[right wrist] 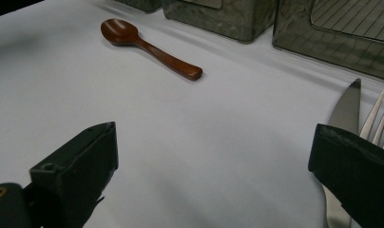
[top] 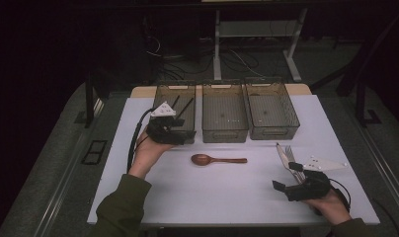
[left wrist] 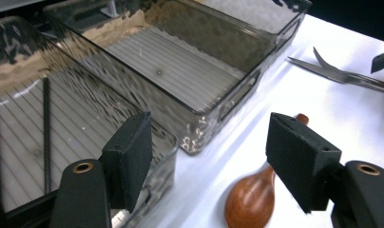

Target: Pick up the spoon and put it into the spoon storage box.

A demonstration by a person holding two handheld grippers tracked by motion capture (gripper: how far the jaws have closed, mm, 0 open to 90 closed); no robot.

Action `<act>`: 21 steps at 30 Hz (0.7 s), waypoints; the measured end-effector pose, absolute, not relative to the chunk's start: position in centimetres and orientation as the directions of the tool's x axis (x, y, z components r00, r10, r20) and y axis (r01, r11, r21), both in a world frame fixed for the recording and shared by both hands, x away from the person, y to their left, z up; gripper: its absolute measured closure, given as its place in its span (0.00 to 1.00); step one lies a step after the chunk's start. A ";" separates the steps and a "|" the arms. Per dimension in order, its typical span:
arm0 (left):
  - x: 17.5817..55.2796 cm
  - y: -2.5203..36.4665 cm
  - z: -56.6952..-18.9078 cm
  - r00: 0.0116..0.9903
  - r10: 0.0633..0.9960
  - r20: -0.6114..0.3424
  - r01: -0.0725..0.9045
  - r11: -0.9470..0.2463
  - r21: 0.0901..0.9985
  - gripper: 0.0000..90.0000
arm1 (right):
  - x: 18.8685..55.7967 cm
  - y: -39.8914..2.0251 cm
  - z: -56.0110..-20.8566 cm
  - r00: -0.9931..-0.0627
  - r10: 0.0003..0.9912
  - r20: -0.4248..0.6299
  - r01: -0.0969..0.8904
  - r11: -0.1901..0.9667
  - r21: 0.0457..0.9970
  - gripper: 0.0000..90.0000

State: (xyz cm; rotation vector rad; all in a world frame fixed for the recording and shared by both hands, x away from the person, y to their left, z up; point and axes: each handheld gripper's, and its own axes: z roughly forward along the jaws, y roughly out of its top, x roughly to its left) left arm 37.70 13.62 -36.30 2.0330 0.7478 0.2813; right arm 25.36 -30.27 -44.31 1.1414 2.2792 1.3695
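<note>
My left tool [top: 174, 132] hangs at the front wall of the left bin [top: 176, 100], jaws apart with nothing between them. Two black sticks [top: 180, 106] lie in that bin. The spoon [top: 218, 159] lies flat on the counter [top: 207, 197], just in front of the middle bin [top: 224, 116], bowl toward my left; in the left gripper view its bowl [left wrist: 251, 199] sits low between my jaws. My right tool [top: 287, 177] rests open and empty near the counter's front right, right beside the knife [top: 282, 154] and fork [top: 291, 153].

The risk I see: one pad of the left tool [left wrist: 129, 159] stands so close to the bin wall that dropping toward the spoon could clip it and shove the bin. The spoon's bowl is rounded and glossy, so a pinch there may squirt it sideways; the handle looks the safer hold. On the right, any careless sweep would scatter knife and fork.
</note>
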 end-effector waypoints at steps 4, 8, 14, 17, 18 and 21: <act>36.9 13.6 -37.0 0.791 0.604 -0.096 0.400 -0.391 0.829 0.35 | 25.4 -30.2 -44.3 -0.663 0.728 0.175 0.495 0.252 0.831 0.02; 36.3 13.5 -37.6 0.797 0.596 -0.096 0.400 -0.403 0.823 0.35 | 25.4 -30.2 -44.3 -0.662 0.729 0.174 0.496 0.252 0.831 0.02; 35.2 13.2 -38.4 0.805 0.585 -0.097 0.397 -0.410 0.821 0.35 | 25.3 -30.2 -44.3 -0.663 0.728 0.175 0.496 0.253 0.830 0.02; 34.9 13.1 -38.7 0.806 0.583 -0.101 0.398 -0.408 0.822 0.35 | 25.3 -30.2 -44.3 -0.664 0.728 0.172 0.494 0.254 0.831 0.02; 34.8 13.1 -38.8 0.809 0.580 -0.097 0.394 -0.411 0.822 0.35 | 25.3 -30.2 -44.3 -0.664 0.728 0.171 0.493 0.255 0.832 0.02; 34.8 12.9 -39.1 0.812 0.575 -0.100 0.393 -0.412 0.822 0.35 | 25.3 -30.2 -44.3 -0.663 0.728 0.172 0.496 0.256 0.829 0.02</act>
